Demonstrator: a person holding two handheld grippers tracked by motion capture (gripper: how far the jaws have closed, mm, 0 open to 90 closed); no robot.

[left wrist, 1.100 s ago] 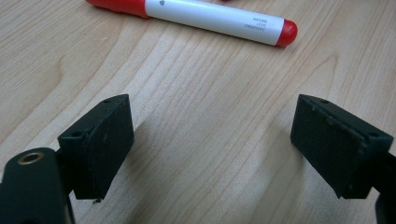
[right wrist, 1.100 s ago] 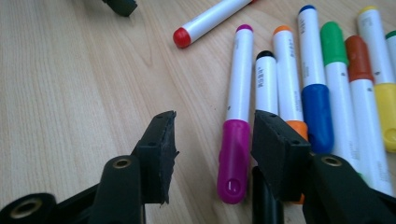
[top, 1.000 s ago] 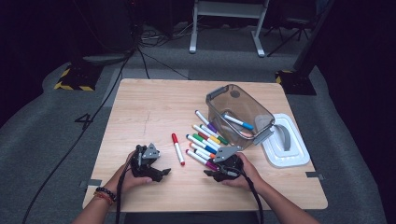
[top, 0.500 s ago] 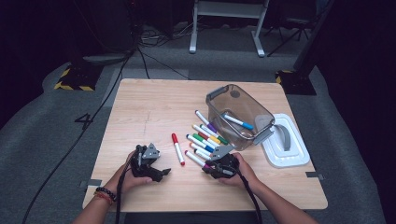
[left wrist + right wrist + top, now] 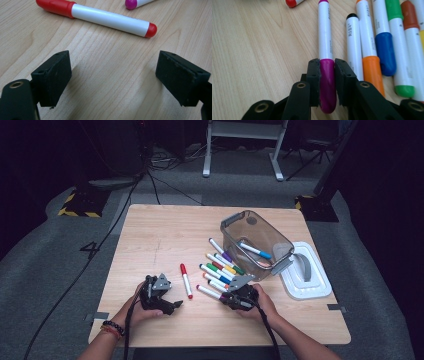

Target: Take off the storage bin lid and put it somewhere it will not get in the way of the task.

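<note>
- The right gripper (image 5: 327, 75) has its jaws clamped on the magenta cap of a white-barrelled marker (image 5: 325, 37) lying at the near edge of the marker row. Judging from that, lift straight up — clear of the orange-capped marker (image 5: 372, 72) just beside it — toward the clear plastic bin (image 5: 257, 242).
- The left gripper (image 5: 112, 75) stands wide open and empty over bare wood, near the red-capped marker (image 5: 100, 17).
- Whether the marker has left the table is hard to tell.

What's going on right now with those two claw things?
Right gripper shut on magenta marker. Left gripper open, near red marker. Nothing in the way.
</note>
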